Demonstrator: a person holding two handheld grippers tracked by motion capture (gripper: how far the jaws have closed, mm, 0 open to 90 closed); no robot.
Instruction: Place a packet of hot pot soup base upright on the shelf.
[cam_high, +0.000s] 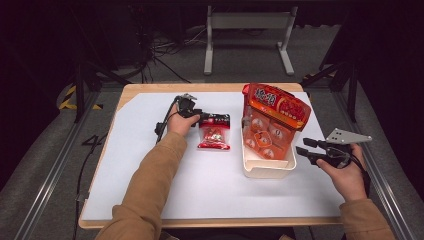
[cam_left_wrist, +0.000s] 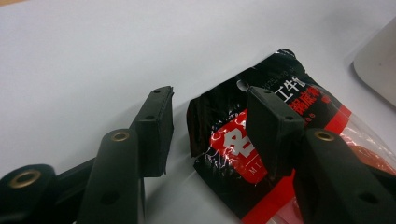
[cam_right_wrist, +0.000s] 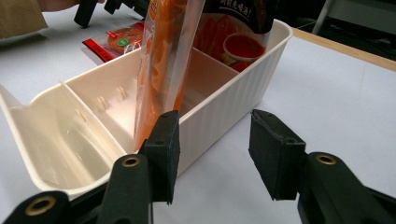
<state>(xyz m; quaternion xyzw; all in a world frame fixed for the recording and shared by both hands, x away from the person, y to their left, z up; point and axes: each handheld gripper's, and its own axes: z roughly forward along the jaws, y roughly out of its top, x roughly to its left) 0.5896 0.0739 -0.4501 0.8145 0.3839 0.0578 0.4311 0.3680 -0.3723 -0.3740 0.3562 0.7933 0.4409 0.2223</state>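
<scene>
Now: left gripper closing in on the snack packet

The left gripper (cam_high: 196, 116) is sitting at the black top edge of the small red snack packet (cam_high: 214, 131), jaws apart and straddling that edge, not pressing yet. The packet is lying flat, just left of the white bin (cam_high: 267, 167), its long axis running toward the person. The right gripper (cam_high: 307, 149) is waiting with jaws apart on the bin's right side, so the left one is nearer

The left gripper (cam_left_wrist: 210, 135) reaches low over the white surface (cam_left_wrist: 93, 56) with its two black fingers (cam_left_wrist: 156, 130) spread apart. A black-and-red snack packet (cam_left_wrist: 224, 140) lies flat there, its top edge partly between them: the right-hand finger overlaps the packet's printed front, while the left-hand one stands just clear of the packet's edge. A pale container's corner (cam_left_wrist: 378, 70) shows at the right.
</scene>
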